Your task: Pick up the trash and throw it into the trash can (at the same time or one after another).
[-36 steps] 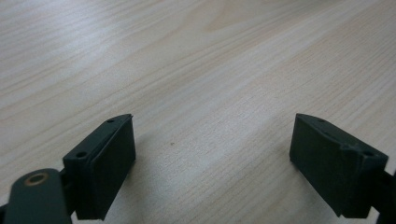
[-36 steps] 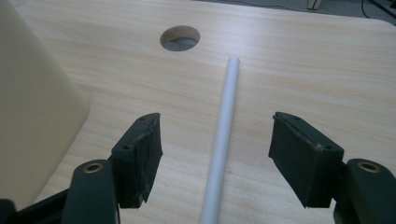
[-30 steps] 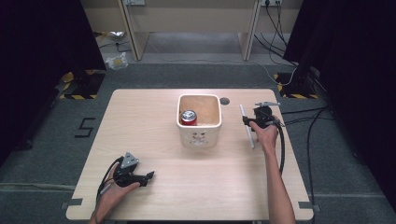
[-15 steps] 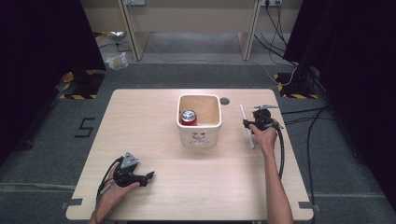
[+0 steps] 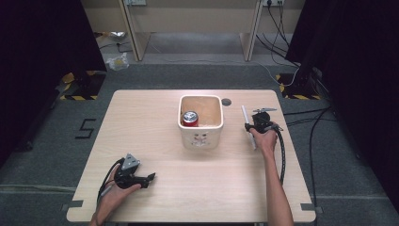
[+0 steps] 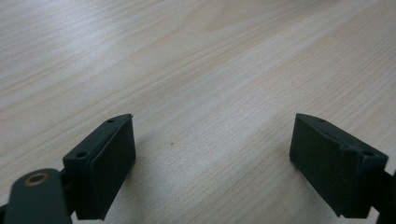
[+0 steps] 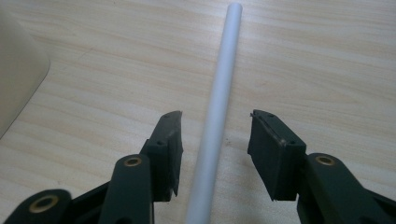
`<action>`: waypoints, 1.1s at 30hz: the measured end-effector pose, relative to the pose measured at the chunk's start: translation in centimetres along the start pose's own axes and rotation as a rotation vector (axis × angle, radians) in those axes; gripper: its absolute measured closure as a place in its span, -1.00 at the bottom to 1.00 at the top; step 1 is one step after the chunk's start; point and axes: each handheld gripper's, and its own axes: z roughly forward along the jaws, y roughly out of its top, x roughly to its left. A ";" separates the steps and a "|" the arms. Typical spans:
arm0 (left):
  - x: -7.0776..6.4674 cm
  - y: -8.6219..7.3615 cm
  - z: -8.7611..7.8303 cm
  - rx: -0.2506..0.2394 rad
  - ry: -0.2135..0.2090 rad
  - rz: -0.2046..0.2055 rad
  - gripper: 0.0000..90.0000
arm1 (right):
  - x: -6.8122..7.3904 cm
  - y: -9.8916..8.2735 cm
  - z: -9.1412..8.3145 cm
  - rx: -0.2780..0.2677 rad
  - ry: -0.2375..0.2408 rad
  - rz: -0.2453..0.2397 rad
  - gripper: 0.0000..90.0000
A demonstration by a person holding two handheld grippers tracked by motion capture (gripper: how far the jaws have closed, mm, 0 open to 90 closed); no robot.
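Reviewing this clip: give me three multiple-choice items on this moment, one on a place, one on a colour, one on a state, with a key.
1. Where does the can stand?
A. inside the white bin
B. on the table beside the bin
C. on the floor

2. What colour is the rod?
A. red
B. white
C. black

3. How does the right gripper stand to the rod?
A. clamped on it
B. jaws around it, pads not touching
C. far from it

Key: 1 A, the high view shows it within the bin's walls. 2 B, pale against the wood. 3 B, gaps show on both sides, though the jaws have just been closing.
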 end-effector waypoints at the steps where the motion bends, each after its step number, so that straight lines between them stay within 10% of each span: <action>1: 0.0 0.0 0.0 0.000 0.000 0.000 -0.70 | 0.0 0.0 0.0 -0.002 0.001 0.000 0.23; 33: 0.0 0.0 0.0 0.000 0.000 0.001 -0.70 | 0.4 -1.0 0.7 -0.004 -0.002 -0.021 0.74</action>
